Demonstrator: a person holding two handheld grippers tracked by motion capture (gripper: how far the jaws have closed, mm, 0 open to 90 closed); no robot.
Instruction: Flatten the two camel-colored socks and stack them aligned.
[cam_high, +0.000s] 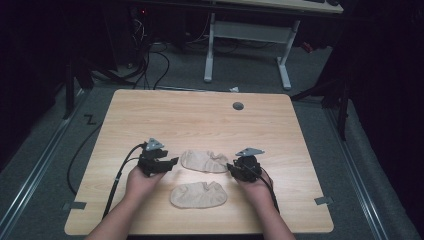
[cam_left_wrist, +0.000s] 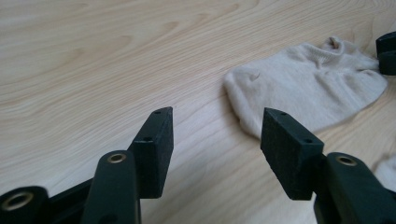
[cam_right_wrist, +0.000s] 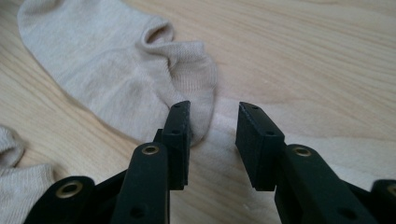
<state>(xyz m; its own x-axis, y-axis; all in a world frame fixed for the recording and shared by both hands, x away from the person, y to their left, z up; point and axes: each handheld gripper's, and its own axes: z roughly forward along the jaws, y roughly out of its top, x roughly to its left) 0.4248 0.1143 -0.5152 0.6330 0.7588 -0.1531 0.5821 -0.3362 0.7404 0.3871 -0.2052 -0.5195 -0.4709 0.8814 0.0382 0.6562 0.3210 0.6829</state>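
Note:
Two beige low-cut socks lie flat on the wooden table (cam_high: 200, 120). The farther sock (cam_high: 204, 161) lies between my two grippers; the nearer sock (cam_high: 198, 195) lies below it toward the front edge. My left gripper (cam_high: 172, 161) is open just left of the farther sock's toe (cam_left_wrist: 303, 88), jaws wide apart over bare wood (cam_left_wrist: 215, 135). My right gripper (cam_high: 231, 167) is open at the sock's heel end, its left jaw over the sock's edge (cam_right_wrist: 140, 79) and its right jaw over wood (cam_right_wrist: 213, 128). A corner of the nearer sock (cam_right_wrist: 21, 182) shows at lower left.
A round grey grommet (cam_high: 238, 106) sits near the table's far edge. Beyond the table stand a white desk frame (cam_high: 245, 35) and cables on the grey floor (cam_high: 150, 65). Bare tabletop stretches behind and to both sides of the socks.

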